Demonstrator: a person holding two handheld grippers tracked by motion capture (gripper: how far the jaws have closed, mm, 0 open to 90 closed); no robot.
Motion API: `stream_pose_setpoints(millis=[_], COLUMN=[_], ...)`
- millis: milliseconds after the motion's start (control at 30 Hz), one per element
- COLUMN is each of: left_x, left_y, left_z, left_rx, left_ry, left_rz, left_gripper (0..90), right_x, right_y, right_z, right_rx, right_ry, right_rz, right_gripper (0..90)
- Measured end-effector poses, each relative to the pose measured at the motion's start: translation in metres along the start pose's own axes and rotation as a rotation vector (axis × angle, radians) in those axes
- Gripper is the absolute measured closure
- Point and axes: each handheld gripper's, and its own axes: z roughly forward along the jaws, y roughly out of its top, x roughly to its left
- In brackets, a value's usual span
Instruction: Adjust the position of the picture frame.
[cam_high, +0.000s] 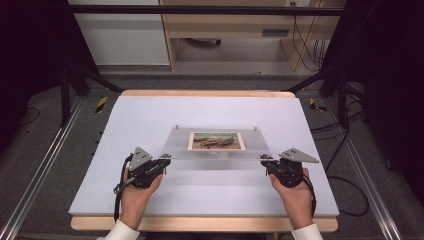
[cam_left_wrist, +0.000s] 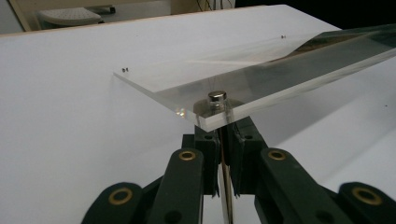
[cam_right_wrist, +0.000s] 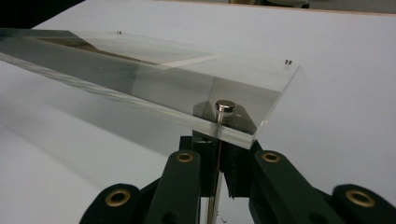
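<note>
A clear acrylic plate (cam_high: 215, 150) with a landscape photo (cam_high: 216, 141) under it lies in the middle of the white table. Its near edge is raised above the table and casts a shadow. My left gripper (cam_high: 165, 157) holds the near left corner. In the left gripper view its jaws (cam_left_wrist: 223, 128) are shut on a thin metal pin (cam_left_wrist: 217, 96) that passes through the plate (cam_left_wrist: 261, 79). My right gripper (cam_high: 263, 158) is at the near right corner. There the jaws (cam_right_wrist: 218, 140) are shut on a matching pin (cam_right_wrist: 225, 106) under the plate (cam_right_wrist: 187, 88).
Two more small pins (cam_high: 177, 127) (cam_high: 255, 128) mark the plate's far corners. The white board (cam_high: 150, 115) covers a wooden table top whose edge (cam_high: 205, 93) runs along the back. Black frame posts and cables stand to both sides, with shelving beyond the table.
</note>
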Motion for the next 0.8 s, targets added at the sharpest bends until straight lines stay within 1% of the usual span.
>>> stream_pose_setpoints(millis=[200,367,700,800], left_x=[-0.002,-0.004,-0.003,-0.003], left_y=[-0.004,-0.006,-0.009,-0.009], left_z=[0.002,0.004,0.005,0.005], left_rx=[0.022,0.029,0.034,0.037], left_ry=[0.001,0.001,-0.003,-0.003], left_rz=[0.018,0.025,0.021,0.025], left_gripper=[82.7,82.9,83.2,83.2], right_x=[-0.001,-0.002,-0.001,-0.002], right_y=[-0.004,-0.007,-0.011,-0.012], right_z=[0.002,0.004,0.005,0.005], right_rx=[0.011,0.016,0.023,0.024], right_ry=[-0.009,-0.016,-0.02,-0.02], right_rz=[0.006,0.013,0.011,0.009], right_gripper=[84.7,84.8,84.9,84.8])
